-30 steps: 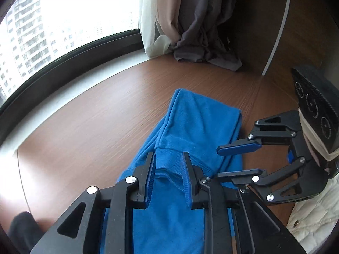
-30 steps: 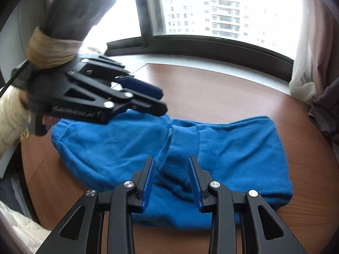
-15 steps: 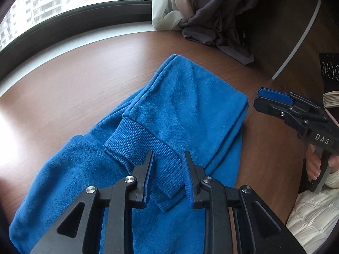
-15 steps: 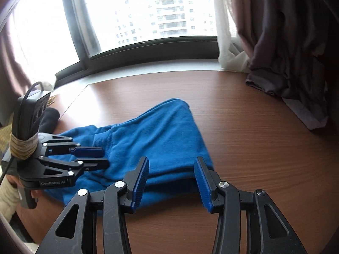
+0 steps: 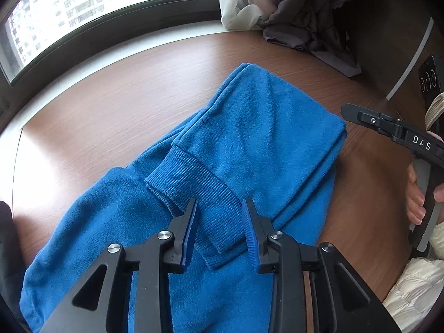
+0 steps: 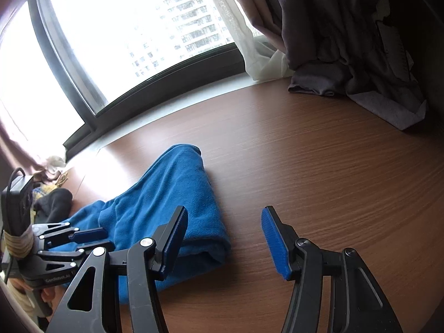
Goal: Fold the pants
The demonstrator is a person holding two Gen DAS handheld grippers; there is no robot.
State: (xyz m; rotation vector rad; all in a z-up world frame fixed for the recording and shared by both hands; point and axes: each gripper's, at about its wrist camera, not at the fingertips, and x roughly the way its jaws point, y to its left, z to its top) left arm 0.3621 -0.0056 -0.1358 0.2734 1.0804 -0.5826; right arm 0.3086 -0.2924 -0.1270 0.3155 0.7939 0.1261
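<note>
The blue pants (image 5: 249, 144) run off the lower edge of the left wrist view, and the left gripper (image 5: 219, 230) covers part of the ribbed cuff (image 5: 194, 177), so contact between its pads and the cloth cannot be determined. In the right wrist view the near left finger (image 6: 172, 238) of the right gripper (image 6: 224, 241) hides part of the folded edge. The right edge of the left wrist view crops the hand (image 5: 416, 194); the buildings outside the window (image 6: 155, 27) are washed out.

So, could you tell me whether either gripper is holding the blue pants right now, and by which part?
Nothing is held. The left gripper has just opened its jaws astride the ribbed cuff of the blue pants; the right gripper has opened over the table.
</note>
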